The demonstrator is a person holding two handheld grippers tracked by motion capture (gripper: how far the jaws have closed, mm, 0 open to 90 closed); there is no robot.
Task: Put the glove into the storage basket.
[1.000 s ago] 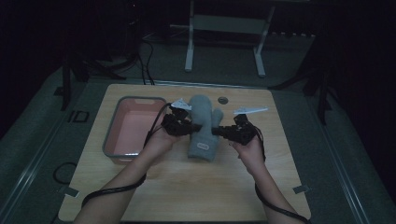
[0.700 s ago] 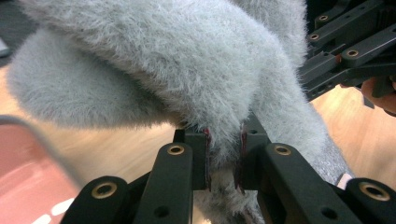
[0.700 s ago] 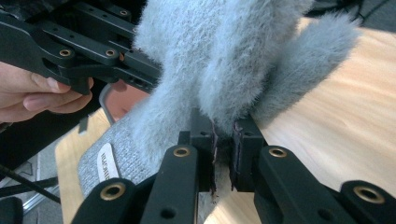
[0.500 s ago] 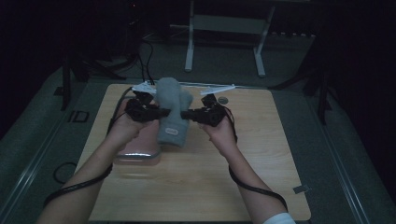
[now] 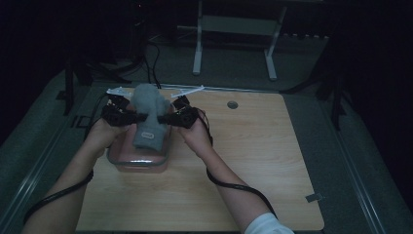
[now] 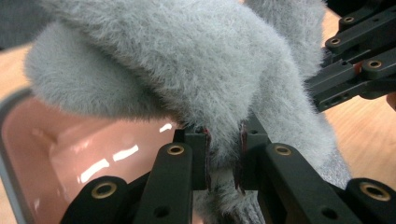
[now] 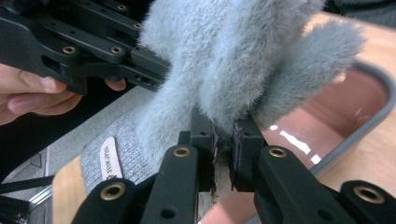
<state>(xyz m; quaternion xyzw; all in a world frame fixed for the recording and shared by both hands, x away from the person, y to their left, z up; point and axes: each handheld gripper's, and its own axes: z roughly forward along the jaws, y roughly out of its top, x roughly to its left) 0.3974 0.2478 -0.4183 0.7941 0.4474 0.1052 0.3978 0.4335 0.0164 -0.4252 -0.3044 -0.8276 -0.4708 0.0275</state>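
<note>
At the left of the high view, the left hand-held gripper [image 5: 127, 116] is clamped on one side of a fuzzy grey mitten [image 5: 148, 114]; in the left gripper view its two black jaws pinch a fold of the plush pile [image 6: 196, 70] between them, with no gap showing. Below and behind that fold lies the pink food container [image 6: 84, 149], its glossy inside catching reflections and its grey rim curving away at the left edge.

Moving to the middle, the mitten hangs between the two tools, held above the container [image 5: 117, 158], which sits near the left edge of the wooden surface [image 5: 263, 161]. Its ribbed cuff with a small white label [image 7: 109, 156] points down toward the person, and the fluffy top points away.

On the right, the right hand-held gripper [image 5: 168, 118] is likewise closed on the mitten's other side; the right gripper view shows its jaws biting the fur [image 7: 219, 56] just above the container's rim [image 7: 373, 119].

The step in hand looks like placing the mitten into the container: it is lifted and over the opening but not yet inside. The next move calls for lowering both tools together so the cuff enters first, keeping the mitten within the walls, then parting the jaws. The mitten looks long for the container, so it may need folding or tucking to settle below the rim.
</note>
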